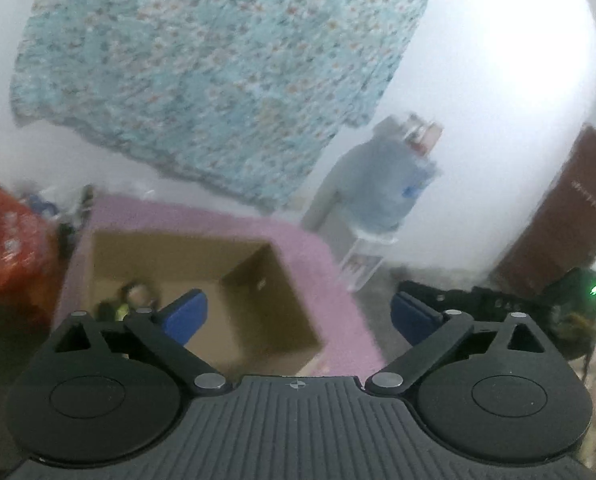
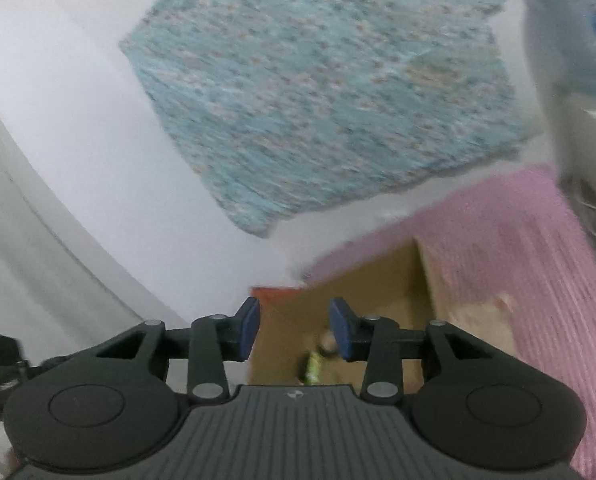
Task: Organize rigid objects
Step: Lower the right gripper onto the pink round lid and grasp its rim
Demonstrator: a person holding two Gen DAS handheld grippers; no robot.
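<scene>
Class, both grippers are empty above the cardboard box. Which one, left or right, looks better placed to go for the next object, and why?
Probably the left gripper: its jaws stand wide and empty. The right gripper is only partly open, over the box. No loose object outside the box shows clearly, so this is tentative.

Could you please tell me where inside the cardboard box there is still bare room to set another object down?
The cardboard box is mostly bare: its floor is free from the middle toward the right wall. The near left corner is crowded by a small blurred pile of objects. Outside, the pink mat is bare along the box's right side.
</scene>
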